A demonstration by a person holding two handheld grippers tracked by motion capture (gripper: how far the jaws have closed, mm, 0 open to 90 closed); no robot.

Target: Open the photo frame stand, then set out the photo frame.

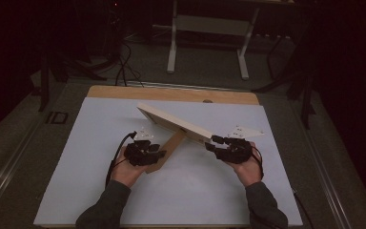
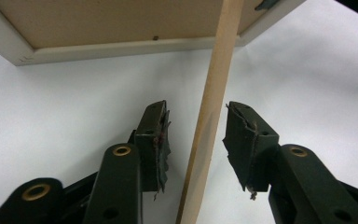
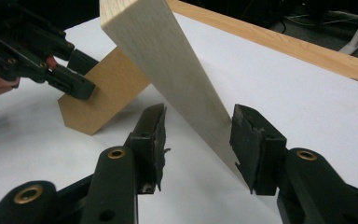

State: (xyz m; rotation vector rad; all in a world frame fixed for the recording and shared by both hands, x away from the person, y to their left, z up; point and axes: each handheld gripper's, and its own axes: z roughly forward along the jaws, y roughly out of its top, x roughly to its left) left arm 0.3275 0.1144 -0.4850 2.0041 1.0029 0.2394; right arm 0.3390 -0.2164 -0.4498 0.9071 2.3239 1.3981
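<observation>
A pale wooden picture frame (image 1: 171, 119) stands tilted on the white sheet, propped by its brown easel leg (image 1: 169, 150). My left gripper (image 1: 158, 151) is at that leg. In the left gripper view the leg (image 2: 214, 93) runs between the jaws of the left gripper (image 2: 196, 106) with a gap on each side, under the frame's back (image 2: 121, 23). My right gripper (image 1: 213, 142) is at the frame's right end. In the right gripper view the frame's edge (image 3: 168, 56) passes between the jaws of the right gripper (image 3: 199, 111), close to the right pad and apart from the left one. The left gripper (image 3: 81, 77) also shows there, at the leg (image 3: 102, 93).
The white sheet (image 1: 195, 191) covers a wooden table whose bare back edge (image 1: 171, 93) shows behind it. Beyond the table stands a white desk frame (image 1: 171, 47), and dark cables (image 1: 124, 67) lie on the floor. The surroundings are dim.
</observation>
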